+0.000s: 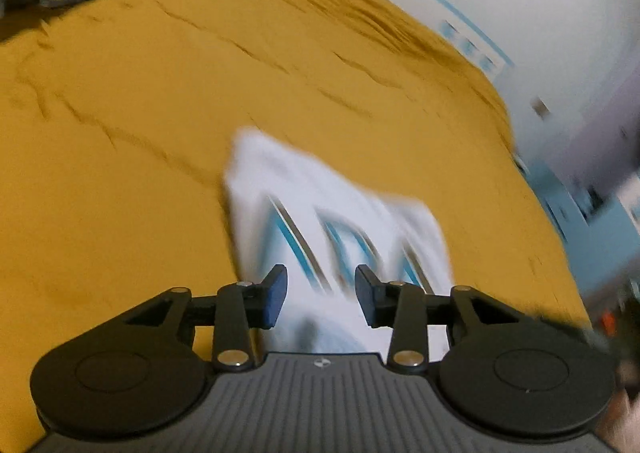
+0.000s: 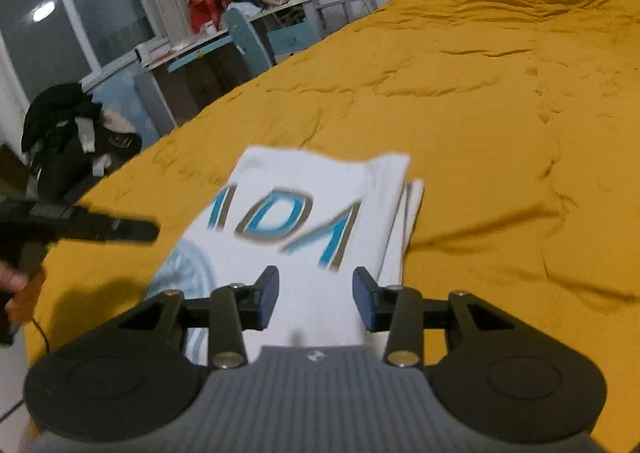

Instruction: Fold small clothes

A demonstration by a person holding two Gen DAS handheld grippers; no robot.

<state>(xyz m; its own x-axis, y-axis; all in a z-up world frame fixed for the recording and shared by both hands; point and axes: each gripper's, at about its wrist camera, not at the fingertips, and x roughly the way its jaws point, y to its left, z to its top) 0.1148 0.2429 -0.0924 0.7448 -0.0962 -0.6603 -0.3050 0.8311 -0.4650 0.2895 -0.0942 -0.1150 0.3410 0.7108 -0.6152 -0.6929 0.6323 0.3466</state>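
A white garment with blue lettering (image 2: 304,221) lies folded into a small rectangle on the mustard-yellow bedspread (image 2: 480,113). My right gripper (image 2: 316,303) is open above its near edge and holds nothing. My left gripper (image 1: 321,299) is open above the same garment (image 1: 332,213), which is blurred in the left wrist view, on the bedspread (image 1: 160,113). The left gripper also shows in the right wrist view (image 2: 120,229) as a dark tool left of the garment, held in a hand.
A desk with a blue chair (image 2: 248,37), shelves and a window stand beyond the bed's left side. A pile of dark clothes (image 2: 76,133) sits on a chair at the left. A white wall with blue trim (image 1: 480,37) runs along the bed's far side.
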